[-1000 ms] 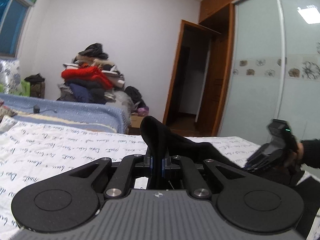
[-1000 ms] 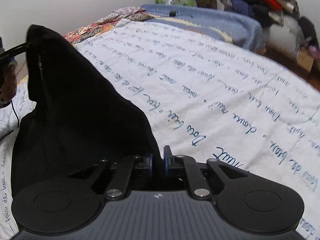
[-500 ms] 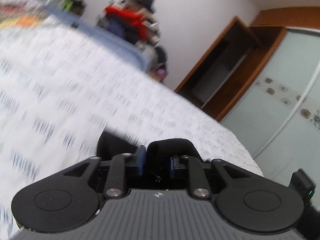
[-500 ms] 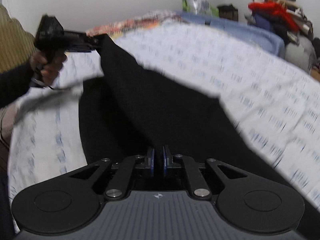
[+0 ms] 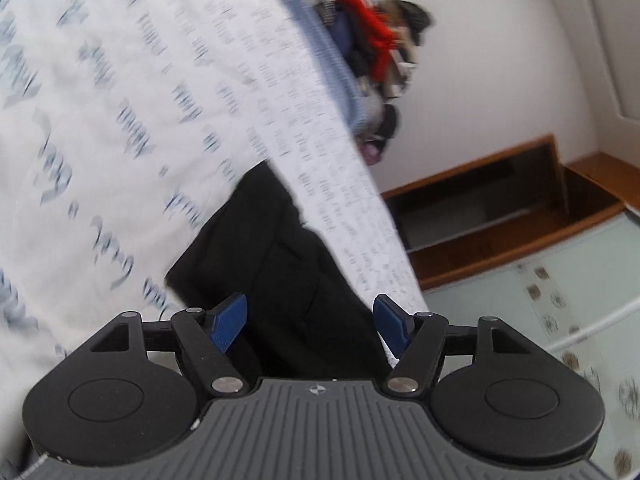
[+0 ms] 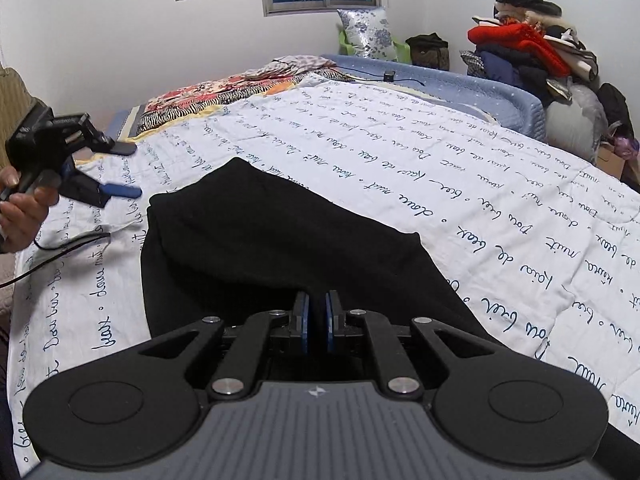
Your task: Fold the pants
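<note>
The black pants [image 6: 280,248] lie folded over on the white bedspread with blue writing [image 6: 440,168]. My right gripper [image 6: 315,324] is shut on the near edge of the pants. My left gripper [image 5: 310,322] is open, its blue pads [image 5: 228,320] spread above the pants [image 5: 288,272], and the view is tilted and blurred. In the right wrist view the left gripper [image 6: 120,168] is held in a hand at the far left, open and clear of the cloth.
A pile of clothes [image 6: 528,52] stands at the far right beyond the blue bed edge [image 6: 500,96]. A patterned blanket [image 6: 224,96] and a pillow [image 6: 368,32] lie at the bed's head. A cable [image 6: 60,248] trails at the left. A wooden door frame [image 5: 500,216] and wardrobe stand beyond the bed.
My left gripper has opened and let go of the pants, which dropped flat onto the lower half. The left gripper swung away to the left. My right gripper kept its hold.
</note>
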Demonstrator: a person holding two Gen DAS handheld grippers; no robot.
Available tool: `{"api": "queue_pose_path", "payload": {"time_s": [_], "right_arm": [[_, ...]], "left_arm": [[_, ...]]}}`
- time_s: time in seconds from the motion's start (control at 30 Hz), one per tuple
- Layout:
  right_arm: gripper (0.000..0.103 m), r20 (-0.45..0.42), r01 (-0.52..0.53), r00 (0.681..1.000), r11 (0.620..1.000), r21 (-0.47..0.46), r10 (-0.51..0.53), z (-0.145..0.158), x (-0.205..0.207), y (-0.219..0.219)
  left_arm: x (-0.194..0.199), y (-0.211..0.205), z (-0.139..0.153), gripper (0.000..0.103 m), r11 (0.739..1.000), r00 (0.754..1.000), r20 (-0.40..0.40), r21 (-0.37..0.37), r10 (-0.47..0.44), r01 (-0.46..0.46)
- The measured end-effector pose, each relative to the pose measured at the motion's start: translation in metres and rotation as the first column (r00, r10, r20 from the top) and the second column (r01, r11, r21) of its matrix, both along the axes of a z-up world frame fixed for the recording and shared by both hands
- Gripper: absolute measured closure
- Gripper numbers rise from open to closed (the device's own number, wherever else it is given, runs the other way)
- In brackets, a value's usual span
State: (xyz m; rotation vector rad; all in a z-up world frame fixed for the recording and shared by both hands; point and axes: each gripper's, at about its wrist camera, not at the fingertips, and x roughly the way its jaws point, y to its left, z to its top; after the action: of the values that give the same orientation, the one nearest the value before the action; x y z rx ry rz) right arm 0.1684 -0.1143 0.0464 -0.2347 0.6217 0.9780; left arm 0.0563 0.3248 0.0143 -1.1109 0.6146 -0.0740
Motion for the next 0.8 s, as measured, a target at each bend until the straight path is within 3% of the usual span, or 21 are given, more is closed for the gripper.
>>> {"api": "queue_pose_path", "payload": {"time_s": [0.17,0.37,0.43,0.47,0.5,0.6,0.73,0.8], "right_arm": [[0.095,0.014,0.008,1.0,1.0,0.026,-0.009,0.009,0.0,0.0],[0.095,0.019,0.005,1.0,0.999,0.034,-0.006,0.015,-0.001,0.002],[0.095,0.018,0.005,1.0,0.999,0.033,-0.005,0.014,-0.002,0.003],[0.095,0.016,0.006,1.0,0.999,0.033,-0.007,0.013,-0.002,0.003],[0.095,0.014,0.009,1.0,1.0,0.03,-0.009,0.012,-0.002,0.003],[0.095,0.006,0.006,1.0,1.0,0.019,-0.006,0.012,-0.005,0.002],[0.095,0.046,-0.065,0.997,0.998,0.006,0.065,0.027,-0.032,-0.004],[0.095,0.055,-0.096,0.994,0.994,-0.06,0.099,0.019,-0.05,-0.001]], "left_arm": [[0.014,-0.006,-0.016,0.033,0.994,0.997,-0.08,-0.11,0.015,-0.024],[0.027,-0.008,-0.023,0.034,0.992,0.986,-0.15,-0.091,0.069,-0.084],[0.031,-0.01,-0.022,0.047,0.996,0.983,-0.175,-0.056,0.06,-0.07],[0.035,-0.012,-0.021,0.077,0.999,0.979,-0.198,-0.01,0.049,-0.052],[0.04,-0.017,-0.02,0.1,0.999,0.974,-0.224,0.04,0.029,-0.021],[0.04,-0.021,-0.005,0.1,0.991,0.973,-0.23,0.128,0.006,0.024],[0.03,-0.01,0.029,0.099,0.981,0.986,-0.158,0.179,-0.048,0.077],[0.035,-0.007,0.022,0.098,0.967,0.975,-0.206,0.221,-0.082,0.128]]}}
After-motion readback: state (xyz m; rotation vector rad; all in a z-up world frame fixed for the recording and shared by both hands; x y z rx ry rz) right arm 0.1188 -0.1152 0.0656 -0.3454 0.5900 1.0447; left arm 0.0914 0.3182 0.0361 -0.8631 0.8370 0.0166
